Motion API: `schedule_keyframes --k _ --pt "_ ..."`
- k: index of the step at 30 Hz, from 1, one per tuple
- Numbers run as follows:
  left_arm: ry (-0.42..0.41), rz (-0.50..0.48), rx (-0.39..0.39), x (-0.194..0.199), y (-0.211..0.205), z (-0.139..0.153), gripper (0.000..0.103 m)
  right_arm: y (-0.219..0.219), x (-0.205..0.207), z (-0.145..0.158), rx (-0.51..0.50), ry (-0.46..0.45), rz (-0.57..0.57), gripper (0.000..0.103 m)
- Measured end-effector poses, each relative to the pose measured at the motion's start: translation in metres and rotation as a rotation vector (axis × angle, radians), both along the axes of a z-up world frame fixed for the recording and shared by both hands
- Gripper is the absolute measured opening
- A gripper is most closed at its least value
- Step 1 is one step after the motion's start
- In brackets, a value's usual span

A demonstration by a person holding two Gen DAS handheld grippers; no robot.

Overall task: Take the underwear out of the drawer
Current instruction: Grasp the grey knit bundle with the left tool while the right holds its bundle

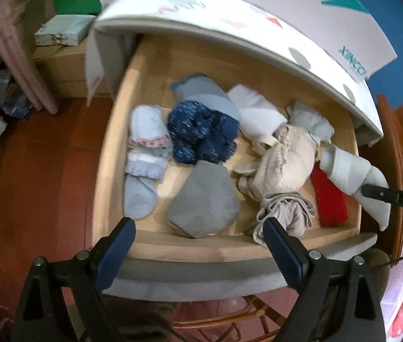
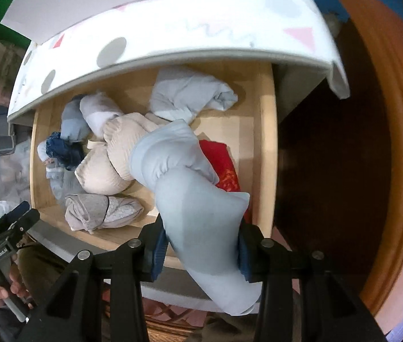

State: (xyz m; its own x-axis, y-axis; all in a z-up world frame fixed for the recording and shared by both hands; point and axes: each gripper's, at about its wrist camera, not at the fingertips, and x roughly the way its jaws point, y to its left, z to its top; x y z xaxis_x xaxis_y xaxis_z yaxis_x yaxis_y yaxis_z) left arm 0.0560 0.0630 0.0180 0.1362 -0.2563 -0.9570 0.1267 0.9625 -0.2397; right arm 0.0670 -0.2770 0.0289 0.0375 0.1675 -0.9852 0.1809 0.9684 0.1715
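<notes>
One garment is in my grasp: the right gripper has its fingers pinching a pale blue-grey piece of underwear, lifted above the front right corner of the drawer and hanging partly past its front edge. I judge the extraction underway, not finished; the piece has yet to be carried clear and set down. My left gripper hovers at the drawer front, fingers spread, holding nothing. Left inside: a beige bundle, grey sock, navy sock, red item and several pale rolls.
</notes>
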Motion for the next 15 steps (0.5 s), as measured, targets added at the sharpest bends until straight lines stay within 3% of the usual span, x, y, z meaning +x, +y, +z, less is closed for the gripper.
schedule_keyframes --k 4,10,15 --pt "0.055 -0.055 0.025 0.005 -0.012 -0.012 0.093 0.002 -0.001 -0.006 0.002 0.009 0.012 0.039" --pt "0.172 -0.055 0.041 0.023 -0.019 -0.045 0.093 0.003 -0.002 -0.009 0.016 0.014 0.02 0.041" --pt "0.195 -0.095 0.086 0.029 -0.032 -0.061 0.093 0.004 -0.001 -0.014 0.021 0.022 0.026 0.042"
